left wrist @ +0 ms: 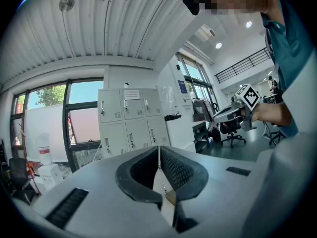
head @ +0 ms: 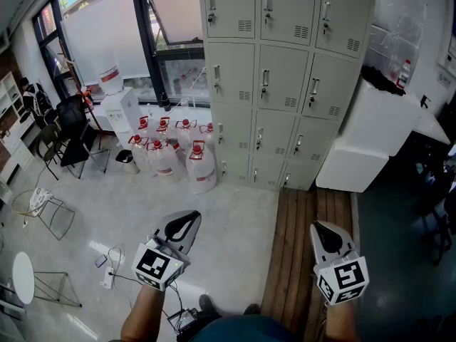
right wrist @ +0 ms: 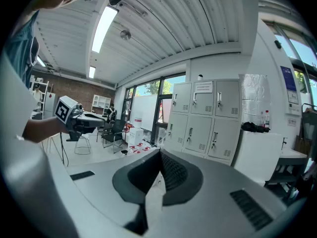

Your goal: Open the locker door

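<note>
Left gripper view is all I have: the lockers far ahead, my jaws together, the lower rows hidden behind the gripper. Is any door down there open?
Observer: No. In the head view every door of the lockers looks shut, lower rows included.
Operator: Anything on the floor near them?
Observer: Water jugs with red caps stand in a cluster on the floor at the foot of the left column. A wooden strip of flooring leads to the right columns, with nothing on it.
Operator: And the right gripper's jaws?
Observer: In its own view the right gripper has its jaws together with nothing between them, and it points at the lockers from well back.
</note>
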A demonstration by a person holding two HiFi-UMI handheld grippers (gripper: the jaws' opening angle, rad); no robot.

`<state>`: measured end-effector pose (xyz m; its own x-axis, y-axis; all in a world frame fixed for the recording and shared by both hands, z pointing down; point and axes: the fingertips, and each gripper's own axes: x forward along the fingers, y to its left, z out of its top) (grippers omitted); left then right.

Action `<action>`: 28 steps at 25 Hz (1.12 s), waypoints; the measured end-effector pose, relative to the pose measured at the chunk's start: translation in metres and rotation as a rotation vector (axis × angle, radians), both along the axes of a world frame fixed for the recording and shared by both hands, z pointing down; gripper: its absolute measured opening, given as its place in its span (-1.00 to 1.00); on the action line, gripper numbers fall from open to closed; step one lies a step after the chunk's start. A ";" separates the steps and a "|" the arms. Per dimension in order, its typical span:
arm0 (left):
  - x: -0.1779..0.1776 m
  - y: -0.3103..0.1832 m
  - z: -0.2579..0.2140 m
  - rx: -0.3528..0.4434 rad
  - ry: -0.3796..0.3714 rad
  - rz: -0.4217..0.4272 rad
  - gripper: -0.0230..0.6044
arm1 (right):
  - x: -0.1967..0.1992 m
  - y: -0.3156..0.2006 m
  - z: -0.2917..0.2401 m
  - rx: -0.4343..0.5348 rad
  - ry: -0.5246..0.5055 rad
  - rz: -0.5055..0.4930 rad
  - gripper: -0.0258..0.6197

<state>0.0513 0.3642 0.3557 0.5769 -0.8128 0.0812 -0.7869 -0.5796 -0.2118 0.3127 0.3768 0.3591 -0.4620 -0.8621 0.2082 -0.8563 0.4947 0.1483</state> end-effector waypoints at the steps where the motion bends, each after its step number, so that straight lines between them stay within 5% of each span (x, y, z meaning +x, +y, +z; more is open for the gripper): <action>1: -0.001 -0.002 -0.003 0.002 0.010 0.001 -0.84 | -0.003 -0.002 -0.002 0.004 0.002 -0.002 -0.81; 17: -0.051 -0.029 -0.003 -0.013 0.034 0.030 -0.84 | -0.042 -0.029 -0.009 0.021 -0.011 0.058 -0.80; 28: -0.121 -0.063 0.008 -0.033 0.039 0.066 -0.84 | -0.098 -0.051 -0.015 0.022 -0.009 0.140 -0.80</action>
